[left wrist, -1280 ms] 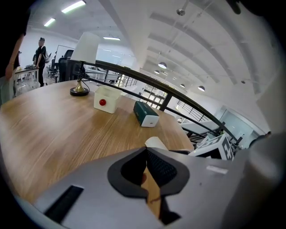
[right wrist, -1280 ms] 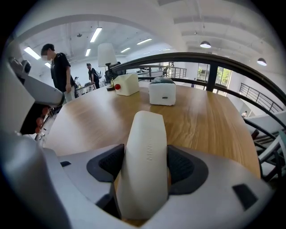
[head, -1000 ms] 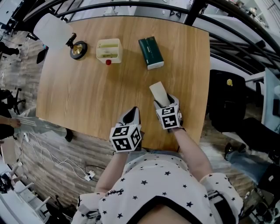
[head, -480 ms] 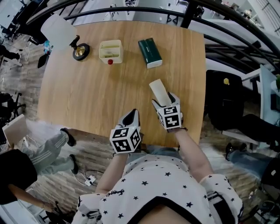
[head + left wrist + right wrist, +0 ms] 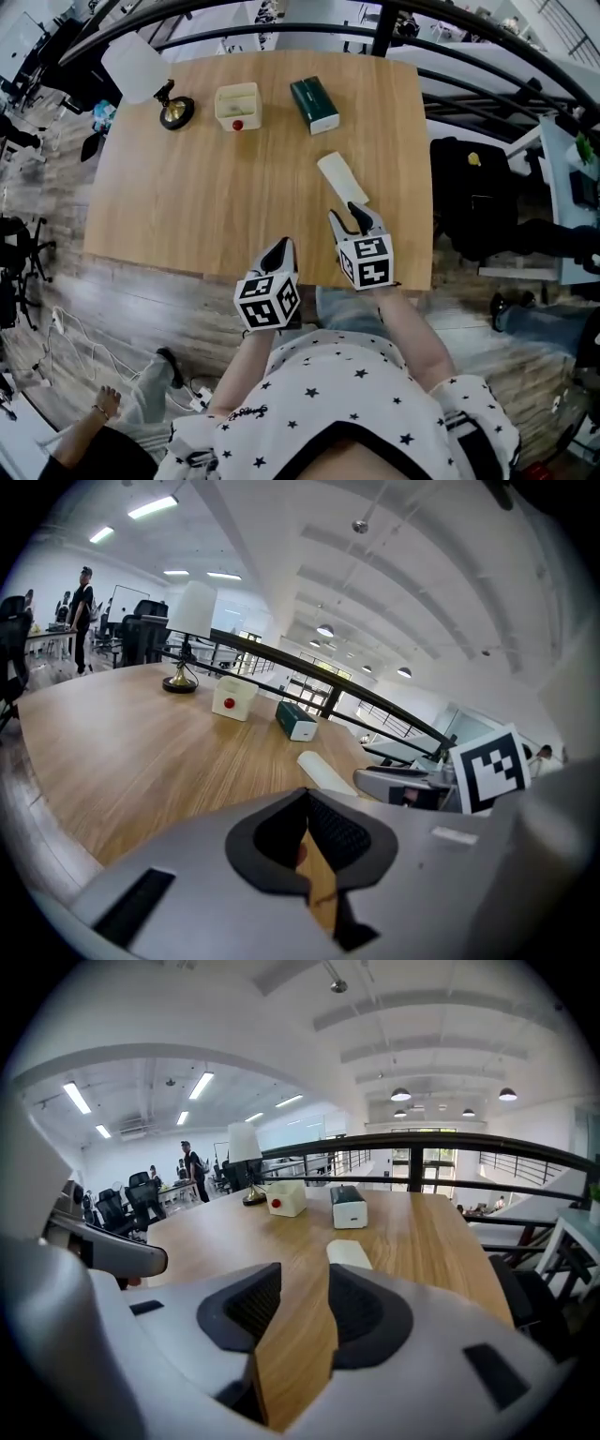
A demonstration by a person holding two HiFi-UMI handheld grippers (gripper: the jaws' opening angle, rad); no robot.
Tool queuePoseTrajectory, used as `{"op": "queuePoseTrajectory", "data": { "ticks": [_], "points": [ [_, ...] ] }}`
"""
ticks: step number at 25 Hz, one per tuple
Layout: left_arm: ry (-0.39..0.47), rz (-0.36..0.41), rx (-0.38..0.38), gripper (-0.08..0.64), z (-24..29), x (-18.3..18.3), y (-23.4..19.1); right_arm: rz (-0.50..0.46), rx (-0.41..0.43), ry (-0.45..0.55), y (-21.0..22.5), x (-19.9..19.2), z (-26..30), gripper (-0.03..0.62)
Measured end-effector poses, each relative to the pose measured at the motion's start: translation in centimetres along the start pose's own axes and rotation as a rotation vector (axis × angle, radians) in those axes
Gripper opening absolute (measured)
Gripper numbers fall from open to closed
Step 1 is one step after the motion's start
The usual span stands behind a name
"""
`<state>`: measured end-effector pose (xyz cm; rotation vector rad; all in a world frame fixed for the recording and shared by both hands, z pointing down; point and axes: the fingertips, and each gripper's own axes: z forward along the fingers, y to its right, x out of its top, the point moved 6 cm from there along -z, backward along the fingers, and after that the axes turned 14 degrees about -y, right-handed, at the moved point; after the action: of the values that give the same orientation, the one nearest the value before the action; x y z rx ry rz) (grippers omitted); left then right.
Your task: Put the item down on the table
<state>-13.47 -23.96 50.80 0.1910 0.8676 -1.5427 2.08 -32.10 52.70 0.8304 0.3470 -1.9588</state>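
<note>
The item, a flat cream oblong block [image 5: 341,177], lies on the wooden table [image 5: 187,187] by itself. It also shows ahead in the right gripper view [image 5: 348,1253] and in the left gripper view [image 5: 323,771]. My right gripper [image 5: 354,214] sits just behind it near the table's front edge, apart from it. Its jaws [image 5: 305,1275] are closing with only bare wood between them. My left gripper [image 5: 284,246] hovers at the front edge, its jaws [image 5: 306,799] together and holding nothing.
At the back of the table stand a white-shaded lamp [image 5: 155,80], a cream box with a red button [image 5: 236,105] and a dark green box [image 5: 314,104]. A black chair [image 5: 469,197] is just off the right edge. Someone's leg [image 5: 141,412] shows on the floor at the lower left.
The right gripper has let go of the cream block and drawn back toward the front edge. The block stays on the table. The left gripper has hardly moved.
</note>
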Motion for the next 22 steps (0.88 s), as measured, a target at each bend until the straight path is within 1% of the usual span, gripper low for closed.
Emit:
{"op": "queuePoseTrajectory", "data": {
  "ticks": [4, 6, 7, 13, 17, 22],
  "points": [
    [0.016, 0.025, -0.012, 0.011, -1.9, -1.8, -0.2, 0.025, -0.049, 0.05, -1.7, -1.8, -3.0, 0.062],
    [0.026, 0.035, -0.017, 0.011, -2.9, -2.8, -0.2, 0.046, -0.065, 0.076, -2.5, -2.8, -4.7, 0.024],
    [0.031, 0.039, -0.019, 0.011, -3.5, -3.4, -0.3, 0.054, -0.073, 0.09, -3.0, -3.3, -5.5, 0.015],
    [0.058, 0.06, -0.034, 0.012, -6.9, -7.0, -0.3, 0.078, -0.111, 0.175, -6.1, -6.2, -10.4, 0.0],
    [0.072, 0.064, -0.037, 0.012, -9.1, -9.4, -0.2, 0.079, -0.103, 0.21, -8.2, -8.1, -13.3, -0.003],
    [0.082, 0.07, -0.044, 0.012, -11.3, -11.7, 0.2, 0.053, -0.085, 0.242, -10.8, -10.1, -16.3, -0.005]
  ]
}}
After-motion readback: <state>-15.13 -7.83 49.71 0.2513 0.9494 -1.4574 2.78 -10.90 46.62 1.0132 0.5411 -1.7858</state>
